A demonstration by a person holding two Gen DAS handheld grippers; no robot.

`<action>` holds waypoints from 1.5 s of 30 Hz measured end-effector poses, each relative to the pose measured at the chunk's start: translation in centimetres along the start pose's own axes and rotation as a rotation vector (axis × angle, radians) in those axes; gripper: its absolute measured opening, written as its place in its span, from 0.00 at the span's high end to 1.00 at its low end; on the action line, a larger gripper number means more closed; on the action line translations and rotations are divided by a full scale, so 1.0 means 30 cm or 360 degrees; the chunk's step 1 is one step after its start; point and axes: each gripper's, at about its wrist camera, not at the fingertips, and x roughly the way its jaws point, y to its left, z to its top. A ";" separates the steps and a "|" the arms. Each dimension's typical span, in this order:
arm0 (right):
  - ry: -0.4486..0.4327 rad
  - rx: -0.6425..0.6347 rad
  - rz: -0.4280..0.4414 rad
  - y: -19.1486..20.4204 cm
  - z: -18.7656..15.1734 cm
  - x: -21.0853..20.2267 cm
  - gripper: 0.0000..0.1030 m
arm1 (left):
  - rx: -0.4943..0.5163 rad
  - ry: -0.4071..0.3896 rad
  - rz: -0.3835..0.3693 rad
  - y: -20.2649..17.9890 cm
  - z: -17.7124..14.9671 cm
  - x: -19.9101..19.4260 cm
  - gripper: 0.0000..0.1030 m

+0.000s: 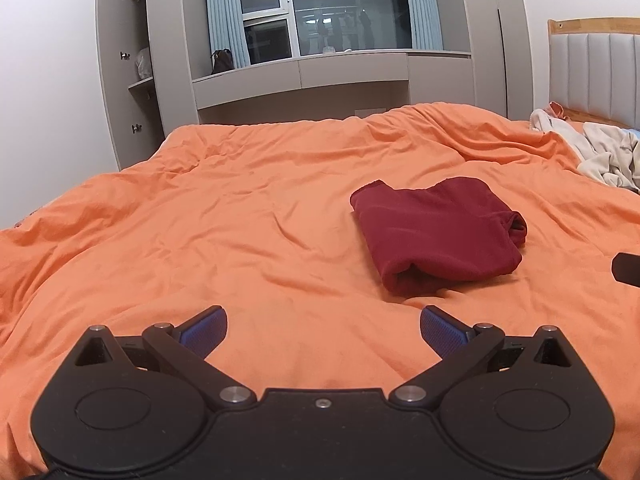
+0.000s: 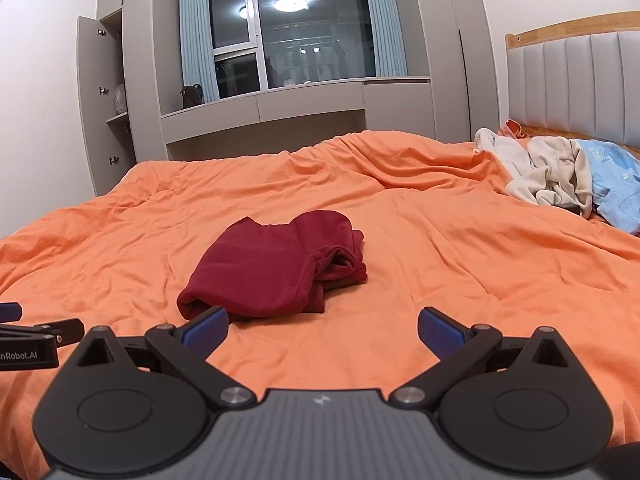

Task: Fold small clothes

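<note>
While folded red garment (image 1: 436, 232) is lying mid-frame on orange duvet (image 1: 240, 220), I'm holding left gripper (image 1: 323, 330) and right gripper (image 2: 323, 330) spread wide, gripping nothing.

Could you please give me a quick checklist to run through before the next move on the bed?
1. Left gripper open and empty: ok.
2. Right gripper open and empty: ok.
3. Red garment folded into a compact bundle: ok, though one end looks loosely rolled.
4. Both grippers clear of the red garment: ok.
5. Next clothes available: ok, an unfolded pile lies near the headboard.
6. Orange duvet smooth enough for folding: not ok, wrinkled.
</note>
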 end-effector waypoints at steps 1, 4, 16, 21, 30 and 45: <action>0.0002 -0.0001 0.0001 0.001 -0.001 0.000 0.00 | 0.0002 0.0004 -0.0001 0.000 -0.001 0.001 0.00; 0.0007 0.0000 0.0003 0.001 -0.003 0.003 0.00 | -0.0001 0.0012 0.0001 -0.002 0.000 0.002 0.00; 0.0029 -0.0003 0.0003 0.001 -0.003 0.002 0.00 | -0.0021 0.0033 -0.0020 -0.002 0.002 0.016 0.00; 0.0032 -0.0007 0.0004 0.005 -0.001 0.003 0.00 | -0.0020 0.0040 -0.0022 -0.005 0.000 0.017 0.00; 0.0037 0.0000 0.0003 0.005 0.001 0.005 0.00 | 0.0001 0.0058 -0.0013 -0.013 -0.006 0.025 0.00; 0.0045 0.0005 0.0003 0.004 -0.008 0.009 0.00 | -0.0004 0.0084 -0.0022 -0.014 -0.020 0.032 0.00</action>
